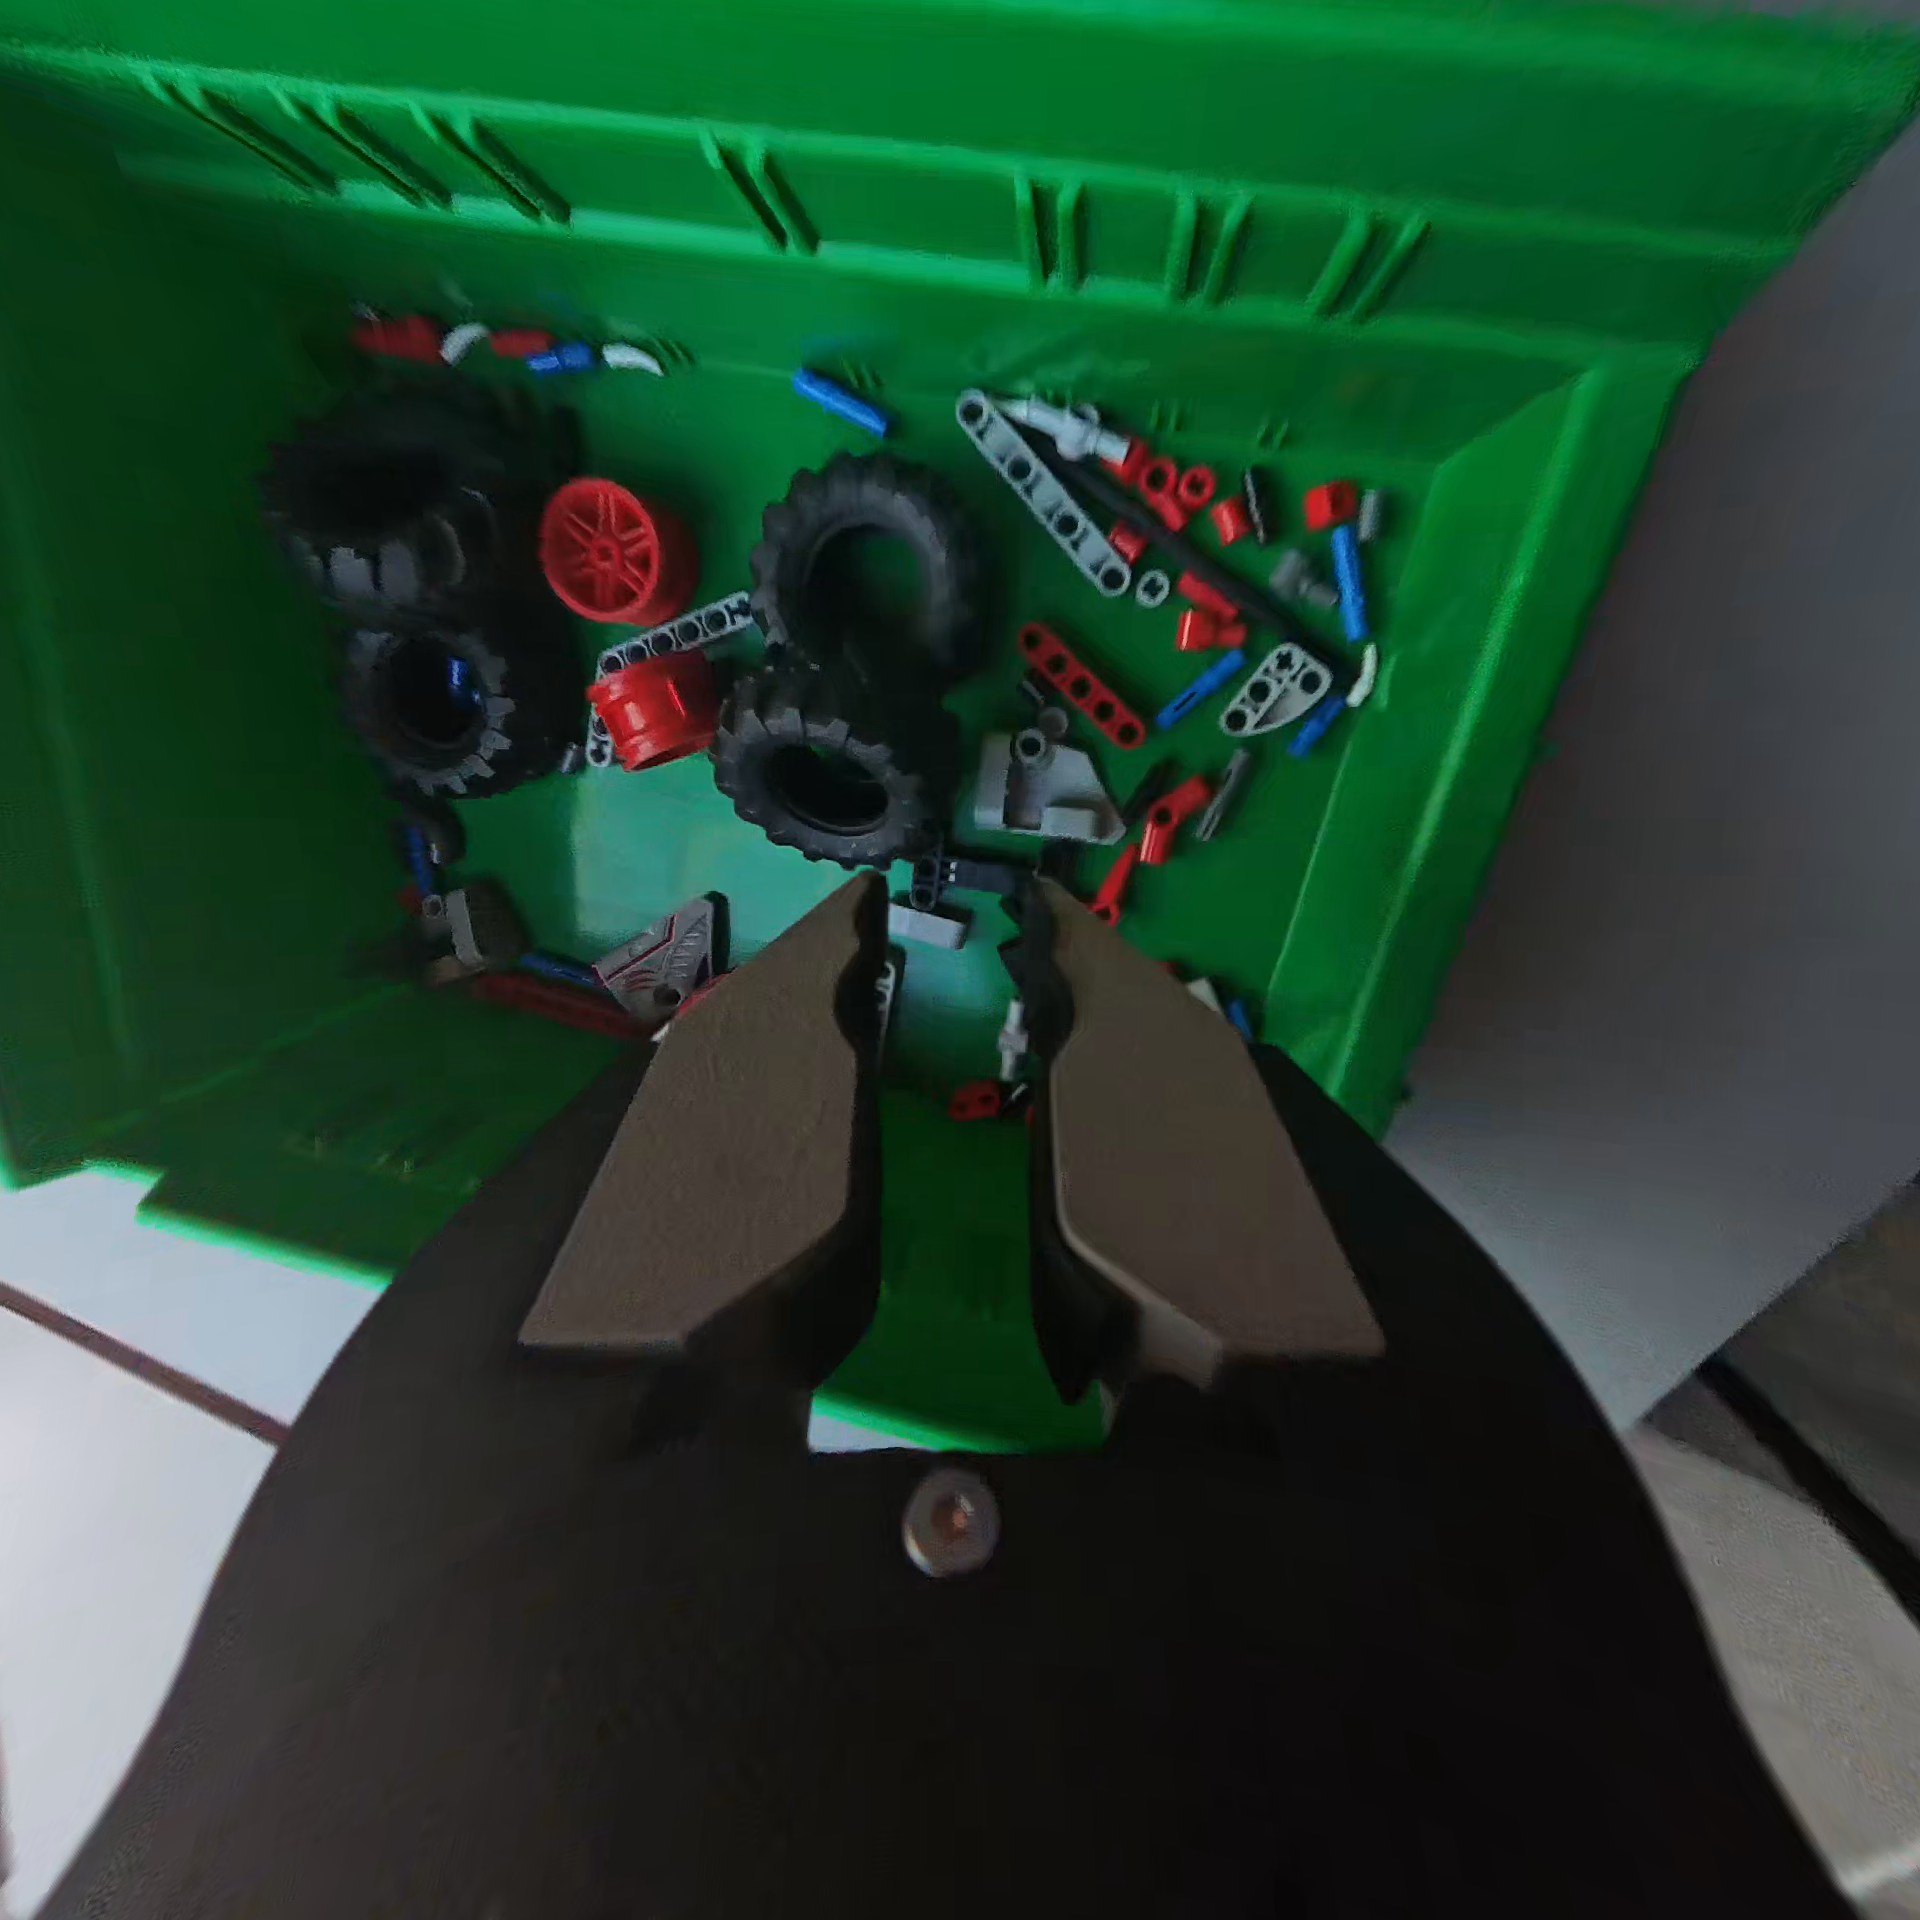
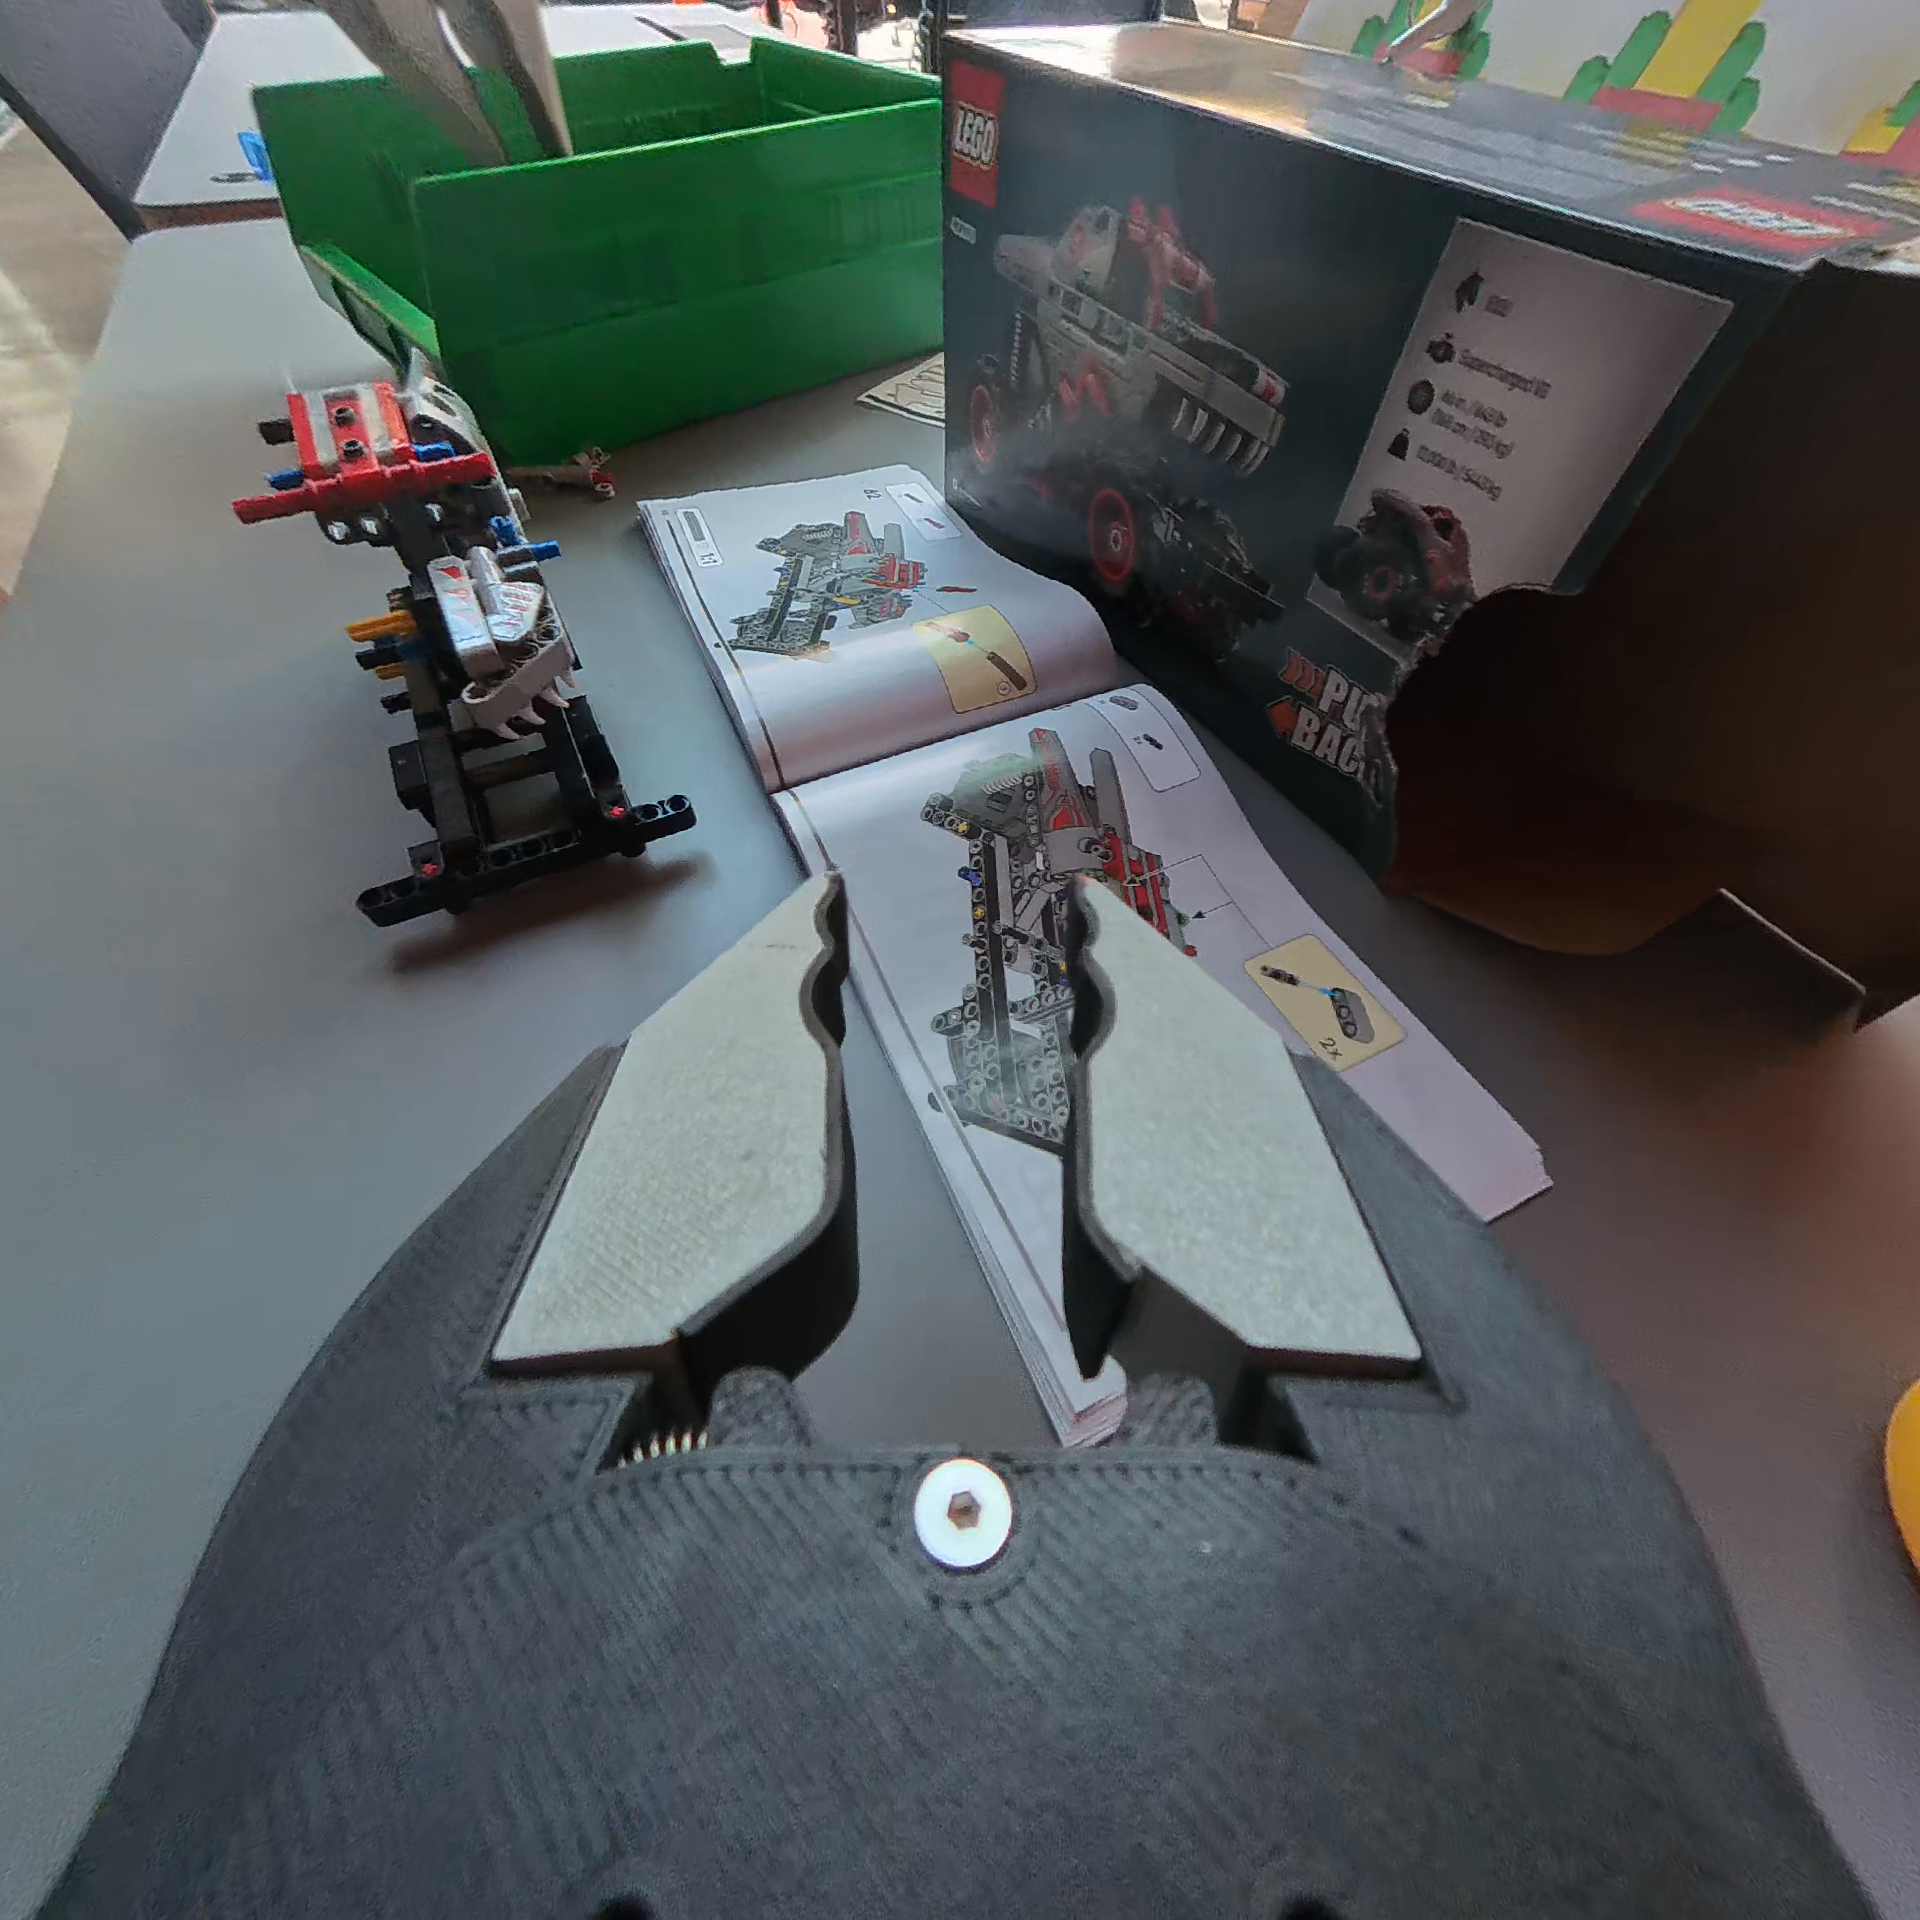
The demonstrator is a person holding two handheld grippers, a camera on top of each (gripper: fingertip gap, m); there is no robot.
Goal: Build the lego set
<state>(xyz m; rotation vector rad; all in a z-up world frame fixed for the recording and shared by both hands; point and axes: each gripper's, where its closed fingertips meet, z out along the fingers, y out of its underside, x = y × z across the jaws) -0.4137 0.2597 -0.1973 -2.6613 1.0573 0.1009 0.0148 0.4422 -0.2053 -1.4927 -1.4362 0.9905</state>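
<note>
Left tool [image 1: 956, 904] apart, empty, over loose parts in green bin [image 1: 1351, 883] (small grey piece [image 1: 930, 923] between tips). Right tool [image 2: 956, 904] apart above manual [image 2: 1039, 831]; partial model [image 2: 468, 644] on worktop [image 2: 156, 831], forward-left.

Left wrist view looks steeply down into the green bin [image 1: 1351, 831], close above loose parts on its floor; left gripper [image 1: 961, 904] fills the lower frame. Right wrist view sits low over the grey table [image 2: 156, 935], facing forward across the open booklet [image 2: 1195, 1091] toward the box [image 2: 1351, 416]. Shared: the green bin [image 2: 675, 260], far left in the right view, with the left gripper's fingers [image 2: 540, 94] over it.
</note>
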